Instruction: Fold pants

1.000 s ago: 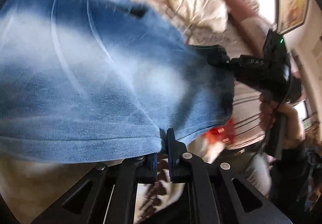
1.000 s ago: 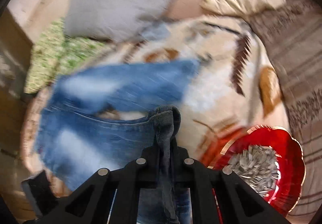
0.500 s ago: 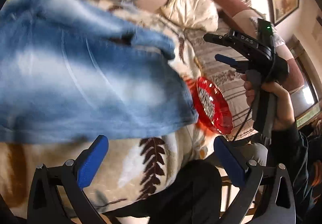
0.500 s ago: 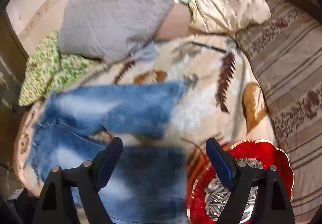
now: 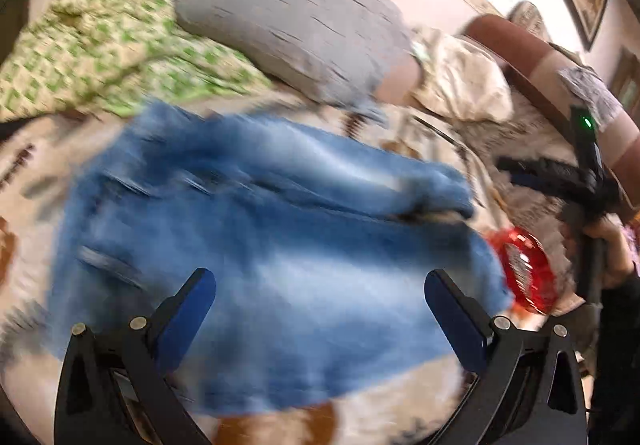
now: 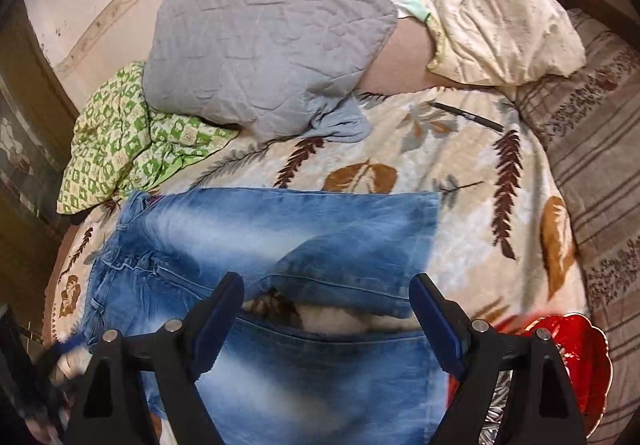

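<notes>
Legible writing, brands, labels: none readable in either view.

Left hand-held gripper (image 5: 320,309): jaws spread wide, blue pads clear of cloth, nothing held; view blurred.

Right hand-held gripper (image 6: 326,319): jaws wide apart, empty, poised above the denim; also seen from the left wrist view at 3 o'clock, gripped by a hand (image 5: 614,251), green light lit on its body.

Pants (image 6: 256,245): faded blue jeans, lying folded on the bed's leaf-print blanket (image 6: 472,181), centre to 6 o'clock of the right wrist view; waistband toward 9 o'clock.

Red dish (image 6: 582,357): at 4 o'clock, just beside the pants.

Grey quilted pillow (image 6: 264,57): at 12 o'clock.

Green checked cloth (image 6: 120,141): at 10 o'clock.

Cream bedding (image 6: 500,29): at 1 o'clock.

Dark pen (image 6: 468,117): on the blanket, at 1 o'clock.
</notes>
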`<state>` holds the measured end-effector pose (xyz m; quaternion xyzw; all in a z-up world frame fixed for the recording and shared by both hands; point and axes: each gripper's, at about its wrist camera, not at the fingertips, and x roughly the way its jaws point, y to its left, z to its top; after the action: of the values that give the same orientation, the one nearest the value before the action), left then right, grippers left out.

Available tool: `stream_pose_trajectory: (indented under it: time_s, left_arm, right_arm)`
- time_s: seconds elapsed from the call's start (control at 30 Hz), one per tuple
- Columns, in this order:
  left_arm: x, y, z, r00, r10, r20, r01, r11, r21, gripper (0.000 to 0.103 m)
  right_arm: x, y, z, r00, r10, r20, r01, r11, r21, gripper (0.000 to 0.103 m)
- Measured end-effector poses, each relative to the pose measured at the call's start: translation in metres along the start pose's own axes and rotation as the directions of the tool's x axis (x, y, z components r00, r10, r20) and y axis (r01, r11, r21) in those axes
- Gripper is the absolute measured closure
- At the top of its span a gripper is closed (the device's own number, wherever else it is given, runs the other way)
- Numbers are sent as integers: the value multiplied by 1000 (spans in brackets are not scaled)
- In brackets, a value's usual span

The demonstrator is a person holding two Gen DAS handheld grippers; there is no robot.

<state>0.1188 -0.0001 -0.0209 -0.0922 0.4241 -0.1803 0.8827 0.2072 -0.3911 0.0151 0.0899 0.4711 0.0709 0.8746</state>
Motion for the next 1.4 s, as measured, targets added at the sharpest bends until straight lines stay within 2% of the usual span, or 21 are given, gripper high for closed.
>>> stream_pose_trajectory:
  time_s: [0.13,0.2,0.37,0.53,0.63,0.77,0.83,0.87,0.93,1.13,1.27,1.3,1.33,1.37,1.4]
  left_arm:
    - [-13,54,16,994,106,10,-105,994,-20,0]
    - [-21,83,14,986,165,12,-164,986,-40,0]
    - [-30,141,-18,965,258,-54,-262,961,-87,0]
    - [-30,173,-56,945,310,-105,-319,944,-82,0]
    - [-24,182,-68,948,294,-122,-305,949,-84,0]
    - [-7,180,-76,969,221,-112,-232,968,-93,0]
    - [-5,179,-75,978,176,-114,-189,975,-118,22]
    - [-6,180,-74,981,169,-93,-181,975,-132,46]
    - [-7,182,-74,985,149,-91,-160,977,-141,52]
    - [-9,182,-75,991,107,-79,-117,983,-141,58]
    - [-10,189,-77,994,77,-73,-88,982,-168,58]
    - [-10,189,-77,995,73,-72,-85,981,-172,58]
    - [-10,190,-78,995,71,-71,-82,981,-175,58]
    - [-11,190,-78,995,68,-71,-80,981,-177,58]
    - [-11,190,-78,995,67,-68,-78,981,-179,59]
  right_arm:
    - [17,35,2,999,38,-31,-40,997,-69,16]
    - [30,70,4,997,63,-53,-70,987,-142,16]
    - [64,160,19,987,119,-107,-144,952,-271,16]
    - [104,267,34,970,170,-173,-225,900,-374,16]
    - [125,313,35,962,182,-204,-253,876,-412,16]
    - [154,360,39,959,159,-233,-250,861,-442,16]
    - [170,377,45,961,135,-241,-234,862,-450,16]
    - [178,384,49,963,122,-241,-223,863,-454,16]
    - [196,394,59,966,87,-242,-193,868,-458,16]
    - [261,417,85,956,-18,-292,-122,884,-452,16]
    - [299,437,87,943,-106,-315,-68,866,-495,16]
    - [314,440,82,926,-178,-332,-27,849,-529,21]
    - [320,440,78,917,-204,-341,-18,836,-548,50]
    - [325,441,74,913,-214,-347,-21,825,-565,61]
    - [325,440,74,918,-214,-333,-14,823,-568,65]
